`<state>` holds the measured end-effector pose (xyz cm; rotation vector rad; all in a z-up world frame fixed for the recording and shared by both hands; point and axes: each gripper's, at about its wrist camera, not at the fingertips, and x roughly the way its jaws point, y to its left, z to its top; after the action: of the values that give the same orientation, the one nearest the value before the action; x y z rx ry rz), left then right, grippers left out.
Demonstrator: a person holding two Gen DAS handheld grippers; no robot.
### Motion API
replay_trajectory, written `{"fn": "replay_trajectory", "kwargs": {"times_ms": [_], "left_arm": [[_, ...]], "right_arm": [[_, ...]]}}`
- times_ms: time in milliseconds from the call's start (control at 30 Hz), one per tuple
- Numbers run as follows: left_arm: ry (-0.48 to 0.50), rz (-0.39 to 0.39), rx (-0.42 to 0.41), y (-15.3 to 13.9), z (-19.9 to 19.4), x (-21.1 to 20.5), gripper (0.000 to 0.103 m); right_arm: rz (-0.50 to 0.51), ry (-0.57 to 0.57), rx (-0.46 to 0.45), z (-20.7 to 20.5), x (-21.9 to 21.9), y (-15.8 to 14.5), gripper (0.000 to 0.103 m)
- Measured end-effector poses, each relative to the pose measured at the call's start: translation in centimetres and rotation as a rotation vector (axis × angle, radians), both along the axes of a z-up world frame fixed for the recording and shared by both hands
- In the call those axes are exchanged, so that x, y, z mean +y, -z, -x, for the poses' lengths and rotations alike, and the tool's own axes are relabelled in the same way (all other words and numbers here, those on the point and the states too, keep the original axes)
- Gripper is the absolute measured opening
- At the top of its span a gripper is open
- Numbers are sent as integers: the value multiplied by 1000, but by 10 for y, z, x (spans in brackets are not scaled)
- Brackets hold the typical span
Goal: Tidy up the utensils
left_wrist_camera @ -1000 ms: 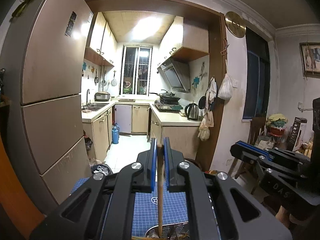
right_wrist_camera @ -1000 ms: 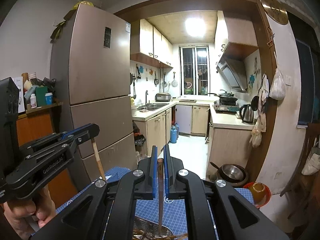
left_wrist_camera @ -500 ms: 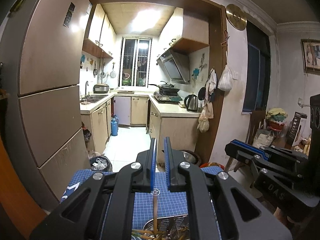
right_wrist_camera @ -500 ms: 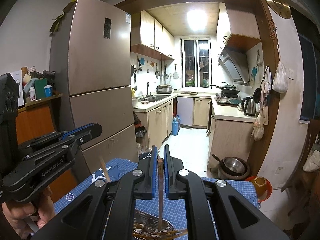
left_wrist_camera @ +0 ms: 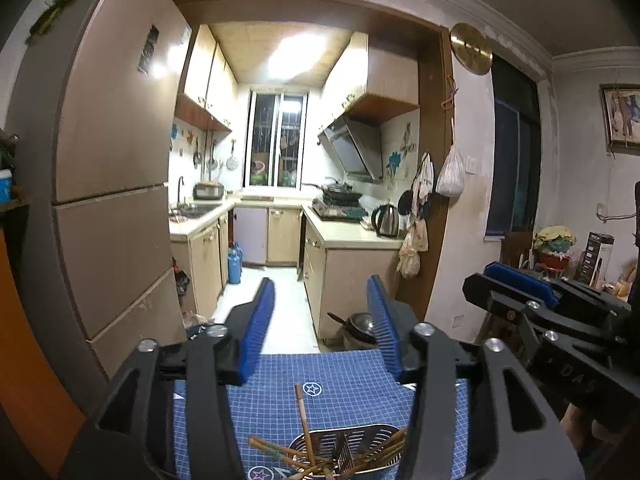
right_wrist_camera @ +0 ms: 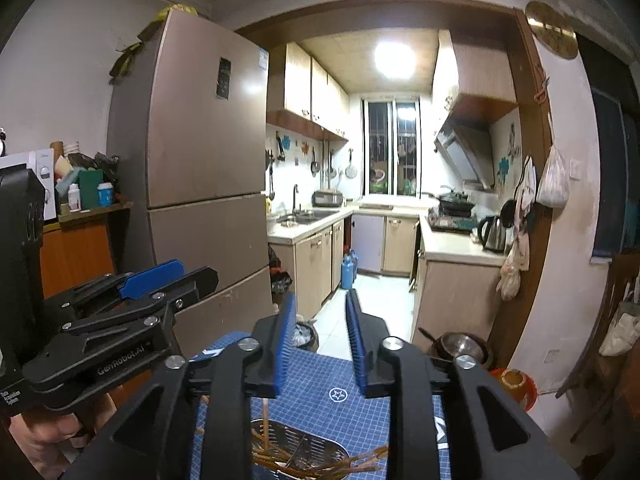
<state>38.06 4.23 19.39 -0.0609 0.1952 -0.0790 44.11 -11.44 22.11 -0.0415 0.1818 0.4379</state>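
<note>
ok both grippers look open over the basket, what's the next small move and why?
Probably lift both clear and go for the next loose chopstick. The left gripper and right gripper are both open and hold nothing, and the chopsticks already sit in the metal basket on the blue mat. Several lean over its rim, so a later tidy may help.

A blue grid mat [left_wrist_camera: 352, 396] printed with white stars covers the table at the bottom centre of both views. On it stands a metal mesh basket [left_wrist_camera: 360, 446] at the lower edge of the frame, in the right wrist view too [right_wrist_camera: 320, 446]. Wooden chopsticks [left_wrist_camera: 304, 428] lean in it, some ends jutting over its rim.
</note>
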Motion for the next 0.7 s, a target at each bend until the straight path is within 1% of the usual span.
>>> {"fn": "replay_trajectory", "kwargs": {"times_ms": [33,67,100,133,167,200,233,300,333,400,467,567,700], "left_arm": [[0,4,-15,-3,9,1,50],[-3,6,-28,-5,18,2,53],[-5,8,-38,-7,24,3,55],[-8,8,-53,-9,33,4,60],[-21,0,-77,-11,46,6,63],[-24,-4,-92,-13,57,7,64],[-23,-2,-103,-13,69,8,67],[-23,-6,-121,-11,89,9,69],[-24,-15,-128,-8,101,8,71],[-32,-34,-145,-2,120,7,72],[-34,-44,-158,6,141,8,76],[-46,-40,-170,21,171,13,76],[-62,-39,-179,36,203,19,77]], "right_arm": [[-1,-1,-9,7,-1,-3,33],[-2,-1,-19,14,-2,-6,38],[-7,0,-35,27,-4,-8,45],[-12,0,-46,35,-6,-10,49],[-19,-1,-58,45,-9,-11,57],[-28,-7,-70,58,-11,-12,62],[-34,-12,-75,67,-13,-12,64],[-42,-25,-88,89,-16,-8,68],[-42,-29,-96,100,-17,-5,69],[-43,-30,-111,119,-19,2,75],[-39,-27,-130,143,-22,12,78],[-47,-22,-146,173,-29,27,83],[-46,-8,-176,212,-38,43,86]]}}
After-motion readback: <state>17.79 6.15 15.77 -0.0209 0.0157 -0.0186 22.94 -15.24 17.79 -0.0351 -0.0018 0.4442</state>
